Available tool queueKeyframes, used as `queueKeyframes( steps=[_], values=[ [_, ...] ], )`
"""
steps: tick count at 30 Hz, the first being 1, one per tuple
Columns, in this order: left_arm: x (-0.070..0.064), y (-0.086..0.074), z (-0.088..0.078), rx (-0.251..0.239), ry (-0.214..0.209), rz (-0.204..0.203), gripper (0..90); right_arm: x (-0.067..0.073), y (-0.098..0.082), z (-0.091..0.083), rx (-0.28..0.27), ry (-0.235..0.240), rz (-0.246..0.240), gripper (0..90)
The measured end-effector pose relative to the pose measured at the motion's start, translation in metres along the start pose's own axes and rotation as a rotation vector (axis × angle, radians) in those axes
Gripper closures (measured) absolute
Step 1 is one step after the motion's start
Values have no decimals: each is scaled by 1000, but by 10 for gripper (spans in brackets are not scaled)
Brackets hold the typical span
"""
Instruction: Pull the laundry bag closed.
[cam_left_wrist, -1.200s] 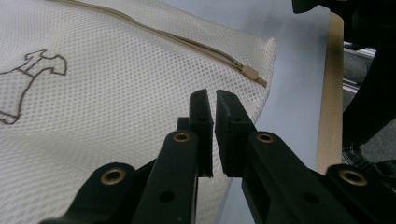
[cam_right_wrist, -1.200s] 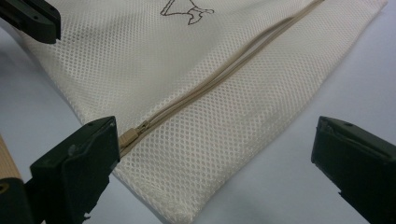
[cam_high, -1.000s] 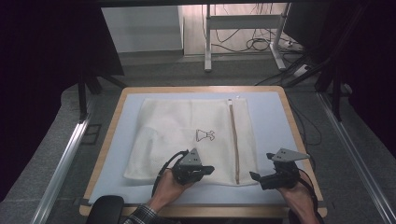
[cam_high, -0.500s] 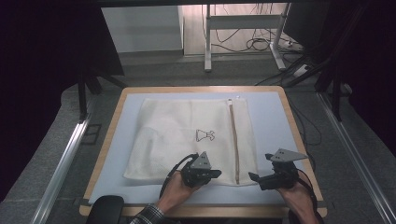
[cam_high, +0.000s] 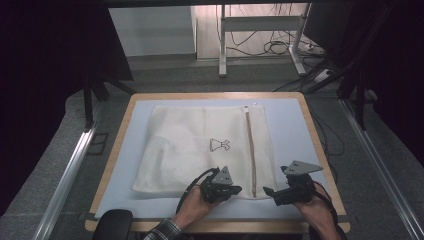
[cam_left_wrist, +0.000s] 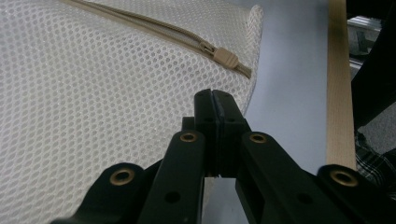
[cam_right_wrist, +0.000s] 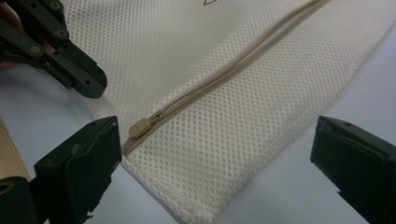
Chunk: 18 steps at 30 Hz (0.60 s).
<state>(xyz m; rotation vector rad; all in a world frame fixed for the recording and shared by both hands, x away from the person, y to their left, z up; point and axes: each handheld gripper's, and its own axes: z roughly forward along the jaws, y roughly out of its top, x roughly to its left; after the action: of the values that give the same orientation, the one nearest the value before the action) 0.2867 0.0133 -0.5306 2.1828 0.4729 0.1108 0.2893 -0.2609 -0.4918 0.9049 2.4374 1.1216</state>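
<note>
So you've got the white mesh laundry bag (cam_high: 200, 150) lying flat on the light blue mat (cam_high: 295, 125) of the wooden-edged table (cam_high: 122, 130), zipper (cam_high: 251, 150) running away from you toward the far edge, with the little tan zipper pull (cam_right_wrist: 141, 126) down at the near end, close to the bag's near corner.

Your left gripper (cam_high: 234, 190) sits over the near edge of the bag, just left of the zipper line. In the left gripper view its jaws are pressed flat together with nothing pinched between them, and the mesh lies under and beyond the tips. The zipper pull (cam_left_wrist: 225, 58) is a bit ahead of those tips, near but apart from them.

Your right gripper (cam_high: 270, 191) is just off the bag's near right corner, pointing left toward the zipper. Its jaws are spread wide, and in the right gripper view the corner of the bag lies between them. One fingertip (cam_right_wrist: 100, 140) is just beside the zipper pull, can't tell if it's actually touching. The other fingertip (cam_right_wrist: 336, 140) is out over the mat, past the bag's edge. Your left gripper (cam_right_wrist: 91, 84) shows up there too, closed and hovering near the pull from the other side.
</note>
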Motion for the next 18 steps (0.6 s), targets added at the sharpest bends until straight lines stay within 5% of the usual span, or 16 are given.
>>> queueKeyframes(
  steps=[15,18],
  values=[
    [2,4,10,12,13,13,890,7,4,10,33,50,23,24],
    [3,3,12,23,16,12,890,11,5,13,67,42,-2,45]
  ],
)
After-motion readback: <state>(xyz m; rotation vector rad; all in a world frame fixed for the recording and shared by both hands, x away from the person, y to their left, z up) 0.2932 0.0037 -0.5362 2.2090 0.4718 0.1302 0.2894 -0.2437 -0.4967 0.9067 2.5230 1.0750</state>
